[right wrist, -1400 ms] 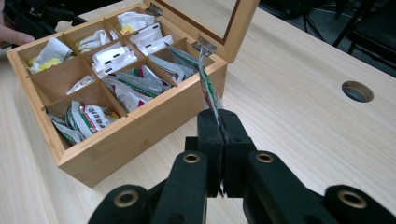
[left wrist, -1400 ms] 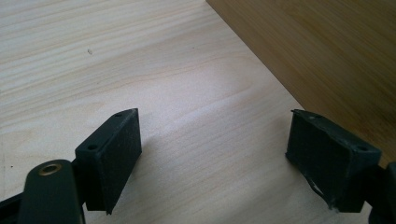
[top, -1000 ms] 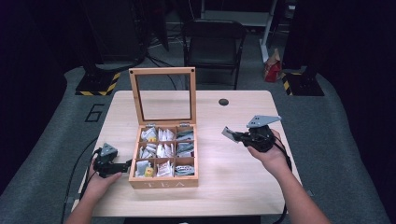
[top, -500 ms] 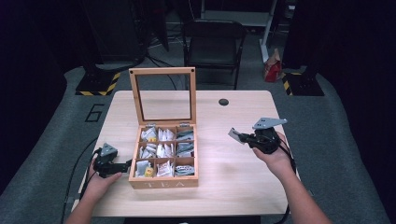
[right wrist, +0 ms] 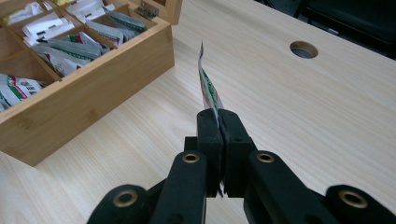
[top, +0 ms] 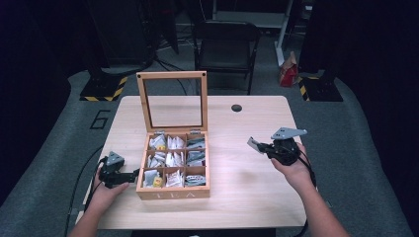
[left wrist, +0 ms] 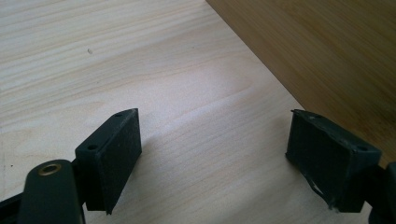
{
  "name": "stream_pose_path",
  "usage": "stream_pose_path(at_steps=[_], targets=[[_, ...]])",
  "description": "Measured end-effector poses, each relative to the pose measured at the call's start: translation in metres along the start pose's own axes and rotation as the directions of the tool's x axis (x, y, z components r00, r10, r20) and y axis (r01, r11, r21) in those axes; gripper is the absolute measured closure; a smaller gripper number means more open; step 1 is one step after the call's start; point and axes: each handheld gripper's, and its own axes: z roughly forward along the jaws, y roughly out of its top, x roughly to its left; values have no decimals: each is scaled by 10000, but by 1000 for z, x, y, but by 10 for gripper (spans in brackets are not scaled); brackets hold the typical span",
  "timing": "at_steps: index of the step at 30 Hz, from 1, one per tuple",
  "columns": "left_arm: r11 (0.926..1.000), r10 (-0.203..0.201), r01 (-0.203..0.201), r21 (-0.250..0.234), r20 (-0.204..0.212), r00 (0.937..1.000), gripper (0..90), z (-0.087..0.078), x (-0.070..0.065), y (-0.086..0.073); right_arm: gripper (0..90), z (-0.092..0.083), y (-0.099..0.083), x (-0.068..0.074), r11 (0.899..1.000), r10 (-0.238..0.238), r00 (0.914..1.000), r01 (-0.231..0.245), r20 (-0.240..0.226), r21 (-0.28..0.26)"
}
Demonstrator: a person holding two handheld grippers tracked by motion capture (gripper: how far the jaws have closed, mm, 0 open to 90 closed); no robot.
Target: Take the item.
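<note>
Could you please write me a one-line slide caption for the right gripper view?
Right gripper pinching a tea packet above the table, beside the open wooden tea box.

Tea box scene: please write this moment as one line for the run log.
right gripper: shut on tea bag packet, right of tea box | left gripper: open, at box's left | lid: open

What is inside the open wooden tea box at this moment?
The tea box has six compartments, all holding tea sachets, mostly white and grey-green; the front-left one also shows a yellow item. What lies under the top sachets is covered. One more sachet is outside, clamped in the right gripper.
</note>
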Motion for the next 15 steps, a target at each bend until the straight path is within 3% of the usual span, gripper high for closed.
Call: stream_pose_path(at_steps=[15], targets=[[10000,15,-15,-1,-13,10000,174,0,0,0,884,11,-24,-4,9990,319,9993,-326,215,300]])
